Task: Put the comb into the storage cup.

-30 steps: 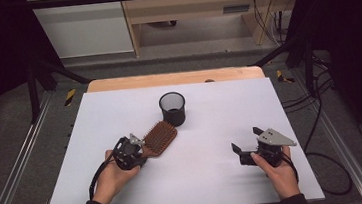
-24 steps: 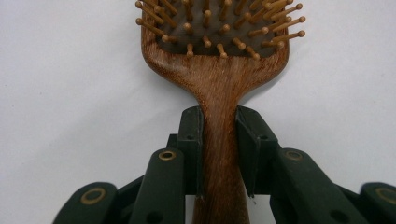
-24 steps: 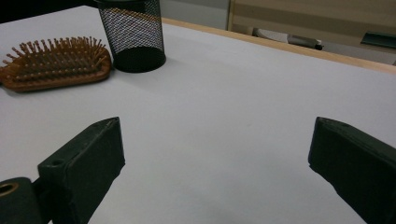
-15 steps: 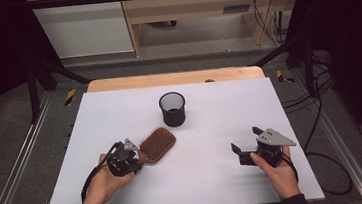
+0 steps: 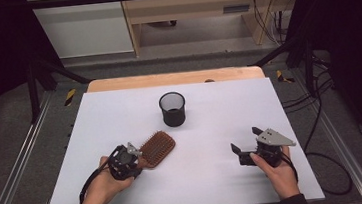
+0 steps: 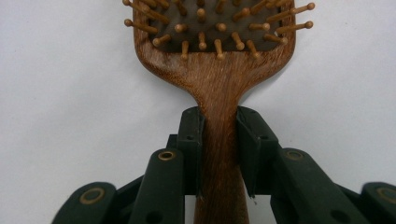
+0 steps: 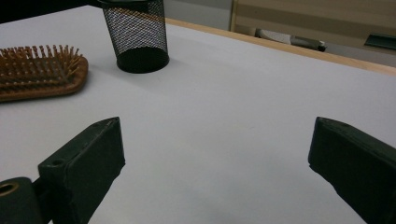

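A wooden paddle hairbrush [image 5: 157,148] sits bristles up, low over the white table [image 5: 216,179], left of centre. My left gripper [image 5: 142,161] is shut on its handle. In the left gripper view, both black pads [image 6: 191,135] press the sides of the hairbrush [image 6: 217,79] handle just below the head. A black mesh cup [image 5: 172,109] stands upright beyond the brush, near the table's middle. My right gripper [image 5: 245,140] rests at the front right, open and holding nothing. In the right gripper view, the right gripper [image 7: 217,140] points toward the cup [image 7: 140,32] and the brush [image 7: 42,74].
A wooden strip [image 5: 174,78] runs along the table's far edge, with a pale cabinet [image 5: 81,26] and a wooden bench on the floor beyond. Metal rails [image 5: 17,168] flank the table on both sides. Cables [image 5: 314,99] hang at the right.
My left gripper has drawn the hairbrush back toward the front edge, away from the mesh cup. The right gripper has stayed in place, open.
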Motion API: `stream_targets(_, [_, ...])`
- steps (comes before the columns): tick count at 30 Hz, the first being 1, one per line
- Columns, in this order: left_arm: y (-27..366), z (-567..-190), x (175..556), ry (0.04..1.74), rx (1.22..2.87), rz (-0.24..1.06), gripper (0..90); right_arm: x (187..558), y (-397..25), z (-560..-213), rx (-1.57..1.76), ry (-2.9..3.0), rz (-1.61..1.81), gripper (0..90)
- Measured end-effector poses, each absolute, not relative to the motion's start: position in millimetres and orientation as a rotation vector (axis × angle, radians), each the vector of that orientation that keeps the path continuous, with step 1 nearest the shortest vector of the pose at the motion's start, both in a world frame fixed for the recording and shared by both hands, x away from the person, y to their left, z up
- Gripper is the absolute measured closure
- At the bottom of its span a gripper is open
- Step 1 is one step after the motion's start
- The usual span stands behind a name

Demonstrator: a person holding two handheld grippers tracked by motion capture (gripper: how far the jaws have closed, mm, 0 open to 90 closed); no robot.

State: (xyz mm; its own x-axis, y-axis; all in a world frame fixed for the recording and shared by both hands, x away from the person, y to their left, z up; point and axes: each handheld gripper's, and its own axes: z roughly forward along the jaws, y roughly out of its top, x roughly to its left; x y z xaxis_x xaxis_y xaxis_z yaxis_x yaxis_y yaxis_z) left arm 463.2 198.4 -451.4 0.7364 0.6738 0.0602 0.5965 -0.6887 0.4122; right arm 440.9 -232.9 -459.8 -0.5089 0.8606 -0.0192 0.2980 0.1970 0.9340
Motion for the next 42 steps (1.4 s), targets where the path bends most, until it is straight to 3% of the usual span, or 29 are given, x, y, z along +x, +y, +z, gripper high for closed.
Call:
stream_targets(12, [194, -452, 467, 0.946, 2.590, 0.338, 63.8, 441, -232, -461, 1.077, 1.930, 1.309, 3.8])
stream_targets(16, [195, -454, 464, 0.938, 2.571, 0.332, 72.3, 441, -232, -461, 1.076, 1.935, 1.307, 3.8])
stream_targets(29, [191, -449, 447, 0.836, 2.436, 0.502, 72.8, 440, -229, -461, 1.079, 1.934, 1.323, 3.8])
stream_targets(42, [188, -452, 445, 0.808, 2.257, 0.529, 72.7, 445, -192, -461, 1.069, 1.992, 1.409, 3.9])
